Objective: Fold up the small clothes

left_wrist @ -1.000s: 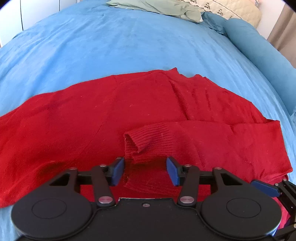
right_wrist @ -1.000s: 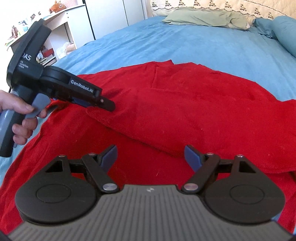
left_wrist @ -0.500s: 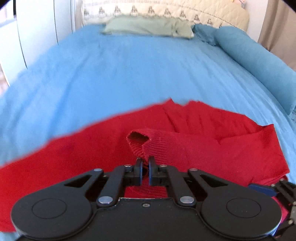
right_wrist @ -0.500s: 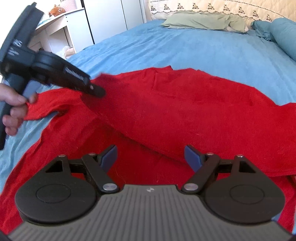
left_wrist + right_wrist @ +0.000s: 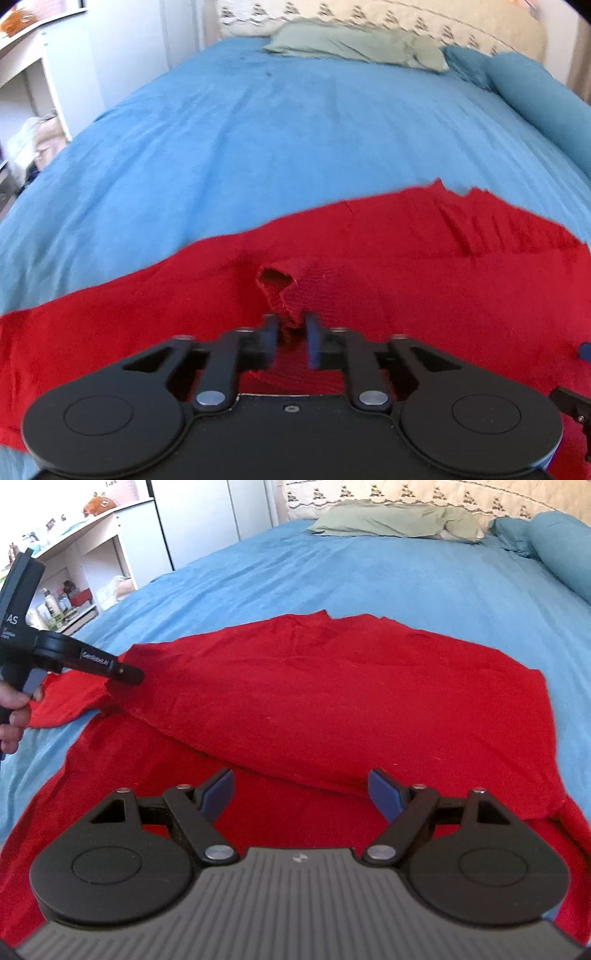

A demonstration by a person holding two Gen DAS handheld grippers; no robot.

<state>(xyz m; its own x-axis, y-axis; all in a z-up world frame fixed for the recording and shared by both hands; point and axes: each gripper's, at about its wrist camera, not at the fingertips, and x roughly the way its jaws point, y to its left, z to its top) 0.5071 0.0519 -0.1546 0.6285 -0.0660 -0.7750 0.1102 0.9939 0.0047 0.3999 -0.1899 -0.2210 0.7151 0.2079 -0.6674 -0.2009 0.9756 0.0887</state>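
Spread wide across a blue bedspread (image 5: 369,576), a red knit sweater (image 5: 369,701) lies largely flat near the foot of the bed, with one sleeve (image 5: 240,716) drawn diagonally over its body so the garment can be narrowed into a neat fold. Green and blue pillows (image 5: 399,518) sit well apart at the headboard, leaving open room for the work. To the sweater's left, the left gripper (image 5: 291,334) holds the sleeve's ribbed cuff (image 5: 280,291) pinched between its narrowed jaws and raised off the fabric below, apparently so the sleeve can be carried and laid without dragging the body out of shape. Lower down, the right gripper (image 5: 301,792) hovers over the sweater's near part with its jaws wide apart and nothing between them, seemingly waiting to pin or take the hem once the sleeve is placed.
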